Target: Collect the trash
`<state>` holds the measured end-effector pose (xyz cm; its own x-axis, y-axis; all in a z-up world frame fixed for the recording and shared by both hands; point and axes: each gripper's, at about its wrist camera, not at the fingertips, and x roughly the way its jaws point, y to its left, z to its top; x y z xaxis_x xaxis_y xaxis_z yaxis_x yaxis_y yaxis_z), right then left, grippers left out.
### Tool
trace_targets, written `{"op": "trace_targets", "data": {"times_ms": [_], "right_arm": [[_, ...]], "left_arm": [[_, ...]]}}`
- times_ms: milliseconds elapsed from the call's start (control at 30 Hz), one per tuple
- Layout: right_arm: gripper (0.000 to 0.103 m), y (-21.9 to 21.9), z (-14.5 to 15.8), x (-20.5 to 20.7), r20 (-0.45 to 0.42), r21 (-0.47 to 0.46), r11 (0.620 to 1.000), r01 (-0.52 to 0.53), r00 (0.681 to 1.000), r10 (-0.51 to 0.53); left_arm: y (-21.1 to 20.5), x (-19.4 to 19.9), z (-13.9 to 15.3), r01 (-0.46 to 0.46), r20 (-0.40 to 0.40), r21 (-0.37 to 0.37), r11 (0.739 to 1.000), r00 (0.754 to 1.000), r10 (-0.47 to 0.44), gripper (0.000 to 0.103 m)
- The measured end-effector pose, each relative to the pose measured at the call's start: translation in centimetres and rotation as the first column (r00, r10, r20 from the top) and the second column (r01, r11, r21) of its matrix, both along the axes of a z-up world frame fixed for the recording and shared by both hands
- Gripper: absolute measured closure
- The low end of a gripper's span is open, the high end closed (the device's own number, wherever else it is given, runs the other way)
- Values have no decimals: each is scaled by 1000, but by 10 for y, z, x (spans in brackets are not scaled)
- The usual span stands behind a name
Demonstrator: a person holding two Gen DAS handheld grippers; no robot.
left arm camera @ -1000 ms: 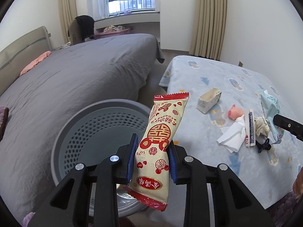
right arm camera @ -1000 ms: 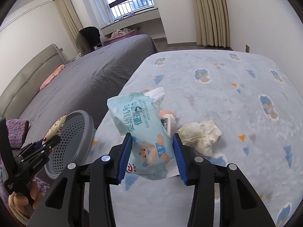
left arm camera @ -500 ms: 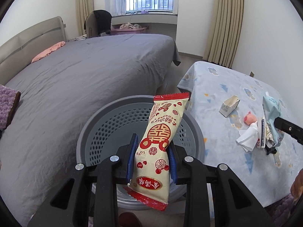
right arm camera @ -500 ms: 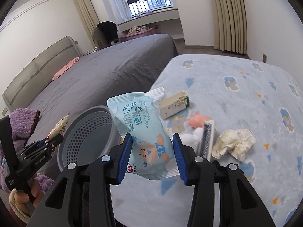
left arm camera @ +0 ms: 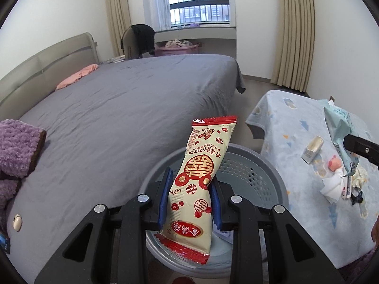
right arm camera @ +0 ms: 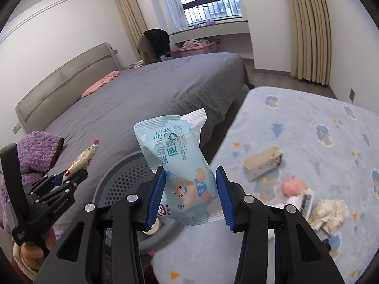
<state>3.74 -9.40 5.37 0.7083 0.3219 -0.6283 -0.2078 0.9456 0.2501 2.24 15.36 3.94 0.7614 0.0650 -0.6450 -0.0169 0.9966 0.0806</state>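
Currently the left gripper is clamped on a long cream snack wrapper with red printing, held upright above the round grey perforated plastic basket. The right gripper pinches a pale blue baby-wipes packet, which hangs over the basket's near rim and hides part of its opening.

Just right of the basket stands the desk under a light blue patterned cloth. On it lie a small cream cardboard carton, a pink pig-shaped toy, a white-and-blue tube, a crumpled off-white tissue and a folded white tissue, all close together.

Behind the basket spreads a bed with a grey sheet; a purple knitted blanket lies on its near corner.
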Motion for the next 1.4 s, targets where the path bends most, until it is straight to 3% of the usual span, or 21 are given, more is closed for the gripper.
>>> {"op": "trace_targets", "data": {"times_ms": [133, 333, 700, 1400], "right_arm": [[60, 21, 2, 11, 14, 9, 999, -34, 999, 34], [60, 48, -20, 24, -21, 18, 996, -87, 996, 88], [60, 62, -54, 32, -93, -1, 993, -121, 988, 120], [60, 89, -64, 21, -52, -170, 975, -145, 989, 138]], "left_arm": [[4, 6, -10, -24, -25, -11, 1000, 999, 24, 74], [6, 10, -28, -52, -69, -14, 999, 996, 50, 74], [13, 14, -42, -106, -93, -12, 994, 990, 104, 73], [15, 19, -52, -137, -118, 9, 990, 983, 138, 71]]}}
